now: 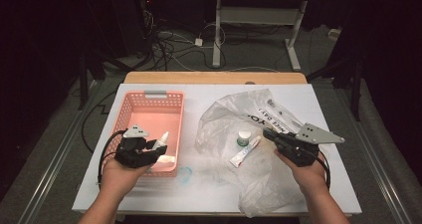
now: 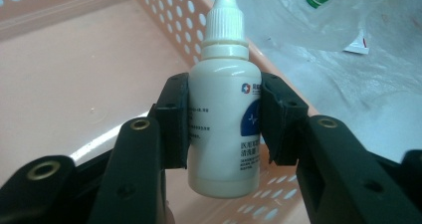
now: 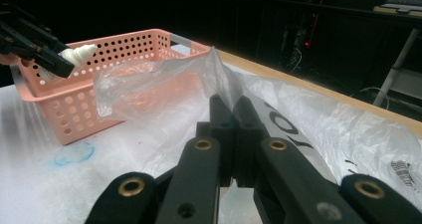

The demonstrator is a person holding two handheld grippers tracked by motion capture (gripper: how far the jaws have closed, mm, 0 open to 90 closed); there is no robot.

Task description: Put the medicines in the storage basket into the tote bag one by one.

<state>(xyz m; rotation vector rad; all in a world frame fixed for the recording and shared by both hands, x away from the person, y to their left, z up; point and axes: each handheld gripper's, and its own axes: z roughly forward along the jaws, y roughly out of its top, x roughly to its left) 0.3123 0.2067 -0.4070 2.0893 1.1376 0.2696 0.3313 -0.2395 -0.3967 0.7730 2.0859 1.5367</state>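
Over the pink basket [image 1: 149,115] at the table's left, the left gripper [image 1: 158,148] clamps a white dropper bottle [image 2: 224,104] by its sides. Rightward, the right gripper [image 3: 233,115], jaws closed, pinches the clear plastic bag [image 1: 234,112].

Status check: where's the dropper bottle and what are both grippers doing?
Left gripper shut on bottle, over the basket. Right gripper shut, pinching bag. Nothing blocking the basket.

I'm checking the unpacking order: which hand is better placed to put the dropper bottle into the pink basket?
Left. The left gripper already clamps the white dropper bottle over the pink basket; the right gripper is shut on the plastic bag.
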